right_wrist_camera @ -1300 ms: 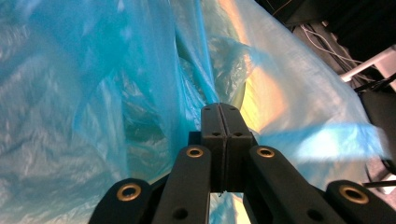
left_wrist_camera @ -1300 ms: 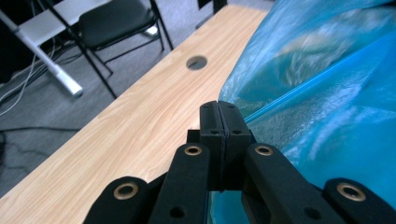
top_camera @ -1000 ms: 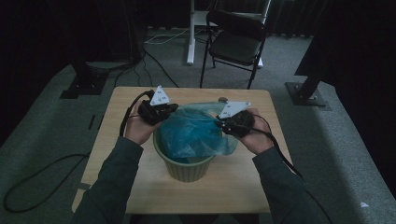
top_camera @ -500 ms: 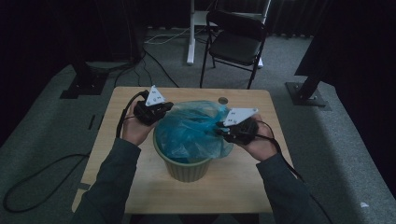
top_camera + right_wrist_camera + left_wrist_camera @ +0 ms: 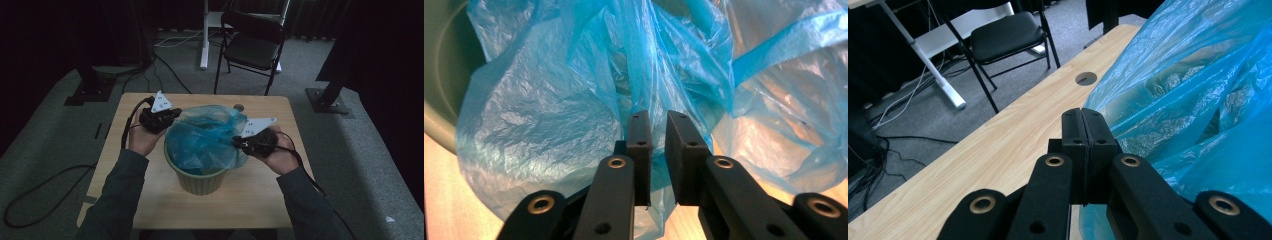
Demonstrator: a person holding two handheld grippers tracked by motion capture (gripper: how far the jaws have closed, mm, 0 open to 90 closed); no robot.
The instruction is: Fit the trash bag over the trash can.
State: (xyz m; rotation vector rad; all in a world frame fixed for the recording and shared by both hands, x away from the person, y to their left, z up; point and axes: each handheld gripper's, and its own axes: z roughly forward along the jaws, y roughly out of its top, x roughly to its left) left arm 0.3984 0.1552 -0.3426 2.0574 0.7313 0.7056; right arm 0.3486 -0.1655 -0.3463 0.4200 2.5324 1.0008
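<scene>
Green bin (image 5: pixel 200 177): mid-surface, slightly near of centre, upright on wooden surface (image 5: pixel 240 200).

Blue plastic bag (image 5: pixel 205 137): draped into and over the bin, bunched high on the far and right sides, film thin and crinkled.

Left gripper (image 5: pixel 1083 131): at far-left rim of bin; fingers pressed fully together, bag edge lying against their right side; whether any film is pinched between them cannot be told.

Right gripper (image 5: pixel 659 137): at right rim; fingers (image 5: pixel 640 135) parted by a narrow gap, a fold of film hanging at that gap, apparently not clamped.

Risks, judged:
- Film slipping from the right fingers if pulled before closing.
- Tearing of thin film under a sharp or uneven outward pull.
- Light bin tipping or sliding toward the stronger pull.
- Bag collapsing inward if the left hold proves empty.
</scene>
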